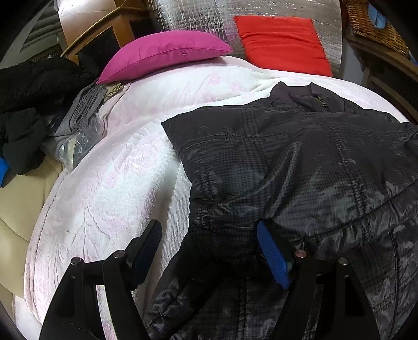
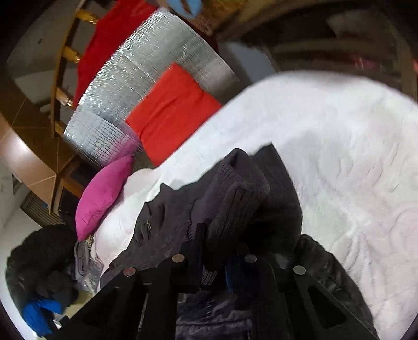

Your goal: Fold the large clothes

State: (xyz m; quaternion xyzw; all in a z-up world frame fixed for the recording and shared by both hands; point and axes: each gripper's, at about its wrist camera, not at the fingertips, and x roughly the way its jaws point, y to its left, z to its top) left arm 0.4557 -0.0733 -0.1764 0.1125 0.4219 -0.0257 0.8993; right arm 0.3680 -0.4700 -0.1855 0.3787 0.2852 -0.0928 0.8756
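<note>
A dark checked padded jacket [image 1: 300,162] lies spread on a white bedspread [image 1: 125,167], collar and zip towards the pillows. My left gripper [image 1: 209,248] is open just above the jacket's near left edge, with the blue-padded finger [image 1: 273,257] over the fabric and the other finger [image 1: 146,243] over the bedspread. In the right wrist view my right gripper [image 2: 218,251] is shut on a ribbed knit cuff [image 2: 235,206] of the jacket [image 2: 167,222] and holds it lifted over the bedspread [image 2: 339,157].
A magenta pillow [image 1: 162,53] and a red pillow [image 1: 282,43] lie at the head against a silver foil panel [image 1: 198,15]. Dark clothes [image 1: 34,86] and folded grey garments [image 1: 81,117] are piled at the left edge. A wicker basket [image 1: 376,23] stands at the right.
</note>
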